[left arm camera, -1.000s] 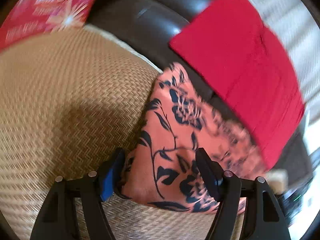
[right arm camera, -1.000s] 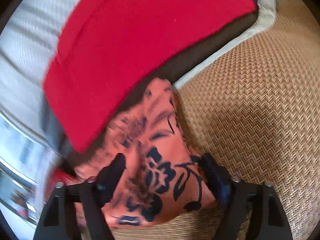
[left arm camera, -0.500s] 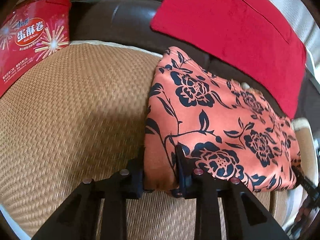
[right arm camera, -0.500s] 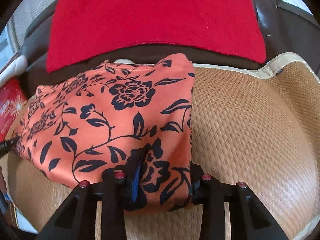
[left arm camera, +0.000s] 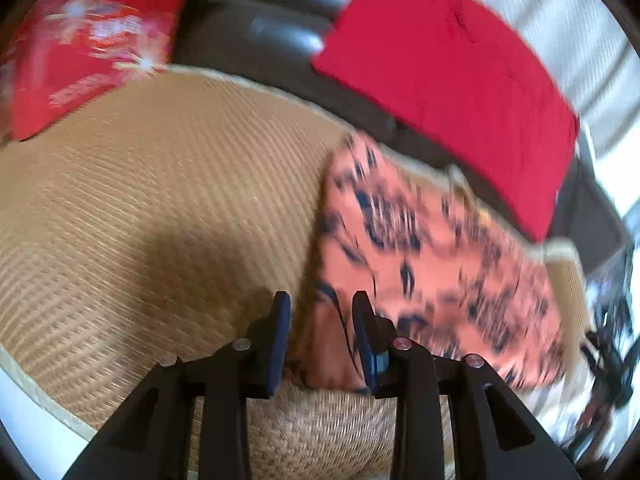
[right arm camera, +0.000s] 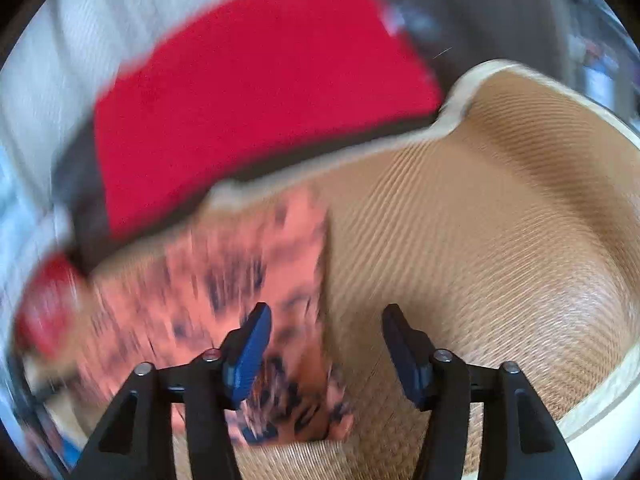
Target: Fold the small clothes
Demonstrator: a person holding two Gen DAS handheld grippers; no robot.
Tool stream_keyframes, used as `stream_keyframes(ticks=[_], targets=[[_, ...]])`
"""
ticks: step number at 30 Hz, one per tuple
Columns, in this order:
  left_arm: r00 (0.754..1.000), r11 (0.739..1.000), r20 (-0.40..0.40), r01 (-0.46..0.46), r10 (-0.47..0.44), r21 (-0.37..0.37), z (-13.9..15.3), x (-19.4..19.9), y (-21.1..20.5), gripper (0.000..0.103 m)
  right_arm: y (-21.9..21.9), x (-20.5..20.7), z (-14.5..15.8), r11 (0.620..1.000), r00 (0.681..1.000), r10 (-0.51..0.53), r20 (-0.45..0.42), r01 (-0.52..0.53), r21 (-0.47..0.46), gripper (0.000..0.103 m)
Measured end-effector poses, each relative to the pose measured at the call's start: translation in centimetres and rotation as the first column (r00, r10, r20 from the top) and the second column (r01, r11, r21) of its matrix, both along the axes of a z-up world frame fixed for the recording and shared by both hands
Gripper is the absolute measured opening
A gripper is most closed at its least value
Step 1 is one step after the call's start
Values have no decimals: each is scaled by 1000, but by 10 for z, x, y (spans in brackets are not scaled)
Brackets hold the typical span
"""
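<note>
Both grippers are working the near edge of the cloth (left arm camera: 432, 248), which is lying on the mat (left arm camera: 160, 208) straight ahead of them. The left gripper (left arm camera: 320, 336) is sitting at the cloth's left near corner; its jaws have just been easing apart a little, with the corner bunched between them, and through the blur I can't tell if the pads are pressing on it. The right gripper (right arm camera: 326, 344) is at the opposite near corner, and its jaws have just been opening wide: they're standing clearly apart, fabric lying between them but touching neither pad, so I'd call that side let go.

If this is the release after a fold, I'd be opening both sides fully before pulling back, so no pad drags the corner and undoes the crease. Lifting straight off beats sliding.

The cloth is thin, slick-looking orange fabric with a dark floral print, folded into a rough rectangle. The mat is a stiff tan weave, ribbed and grippy-looking. Beyond the cloth, a flat red cushion (right arm camera: 256, 92) is leaning on dark, shiny leather (left arm camera: 260, 52).
</note>
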State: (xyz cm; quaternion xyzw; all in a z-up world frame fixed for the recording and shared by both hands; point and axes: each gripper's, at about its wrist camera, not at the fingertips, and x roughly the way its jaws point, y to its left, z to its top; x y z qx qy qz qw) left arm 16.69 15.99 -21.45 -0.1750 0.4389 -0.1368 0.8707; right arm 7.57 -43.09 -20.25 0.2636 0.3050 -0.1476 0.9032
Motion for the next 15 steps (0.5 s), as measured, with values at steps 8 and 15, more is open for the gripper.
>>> stream_keyframes(ticks=[8, 15], targets=[[990, 996, 112, 87, -83, -27, 28, -15, -51, 56, 63, 48, -2, 966, 966, 252, 63, -255, 43, 61], [982, 979, 81, 160, -171, 127, 15, -2, -123, 69, 141, 99, -21, 888, 891, 453, 18, -453, 84, 52]])
